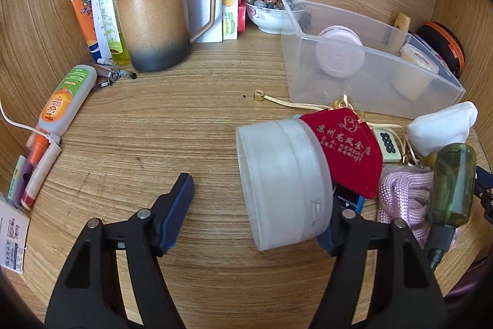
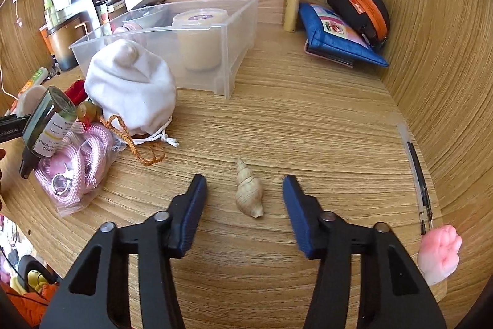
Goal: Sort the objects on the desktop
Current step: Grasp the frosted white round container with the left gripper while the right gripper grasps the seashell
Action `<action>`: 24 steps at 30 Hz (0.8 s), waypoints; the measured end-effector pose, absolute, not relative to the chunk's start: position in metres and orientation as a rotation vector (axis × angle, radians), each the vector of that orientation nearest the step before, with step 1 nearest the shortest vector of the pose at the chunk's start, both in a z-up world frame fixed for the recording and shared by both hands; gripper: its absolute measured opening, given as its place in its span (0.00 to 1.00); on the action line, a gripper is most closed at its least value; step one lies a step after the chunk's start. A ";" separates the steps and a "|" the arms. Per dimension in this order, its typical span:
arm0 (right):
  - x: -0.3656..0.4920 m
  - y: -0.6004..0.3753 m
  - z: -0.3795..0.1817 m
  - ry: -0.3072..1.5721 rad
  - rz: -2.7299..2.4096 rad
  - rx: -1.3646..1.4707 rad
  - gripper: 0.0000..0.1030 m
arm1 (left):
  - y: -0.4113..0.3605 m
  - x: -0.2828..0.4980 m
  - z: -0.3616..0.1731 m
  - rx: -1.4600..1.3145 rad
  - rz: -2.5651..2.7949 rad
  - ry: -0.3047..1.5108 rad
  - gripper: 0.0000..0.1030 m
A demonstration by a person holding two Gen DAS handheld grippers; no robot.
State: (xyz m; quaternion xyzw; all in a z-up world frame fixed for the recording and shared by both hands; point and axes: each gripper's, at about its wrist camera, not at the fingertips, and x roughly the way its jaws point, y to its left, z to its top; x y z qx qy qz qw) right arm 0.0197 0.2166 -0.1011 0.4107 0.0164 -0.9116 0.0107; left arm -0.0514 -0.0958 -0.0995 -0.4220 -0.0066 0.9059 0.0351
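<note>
Wood-grain table with wooden walls on the back and right side carries the clutter, and the clear plastic bin near its middle serves as the landmark. Inside the bin stand a cream jar and a pink round case. Left of the bin is a brown mug with bottles and tubes beside it. Just in front of the bin's left corner lie a white drawstring pouch, a red velvet pouch, a pink cord in a bag and a green bottle. Right of the bin, by the wall, lean a blue zip pouch and a black case with orange trim.

The left tongs are partly open; a frosted round tub lies on its side between the fingers, up against the right one and apart from the left one, so no grip shows.

The right tongs stand open around a pale spiral shell that lies on the table well in front of the bin; neither finger touches it.
</note>
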 end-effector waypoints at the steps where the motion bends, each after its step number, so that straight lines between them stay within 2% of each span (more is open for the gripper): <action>1: 0.020 0.217 -0.101 0.044 -2.841 1.281 0.41 | -0.097 -0.051 -0.099 -1.297 2.790 -0.029 0.66; 5: 0.020 0.217 -0.102 0.045 -2.840 1.273 0.39 | -0.100 -0.052 -0.098 -1.297 2.792 -0.053 0.65; 12: 0.022 0.212 -0.102 0.070 -2.818 1.248 0.18 | -0.099 -0.057 -0.093 -1.290 2.787 -0.045 0.55; 17: 0.023 0.213 -0.103 0.069 -2.819 1.240 0.16 | -0.099 -0.060 -0.090 -1.284 2.769 -0.075 0.52; 20: 0.024 0.211 -0.103 0.090 -2.837 1.232 0.16 | -0.100 -0.062 -0.090 -1.284 2.758 -0.086 0.43; 22: 0.023 0.212 -0.103 0.078 -2.834 1.232 0.16 | -0.100 -0.062 -0.089 -1.282 2.748 -0.088 0.29; 24: 0.023 0.213 -0.102 0.038 -2.822 1.224 0.16 | -0.099 -0.062 -0.090 -1.276 2.755 -0.074 0.29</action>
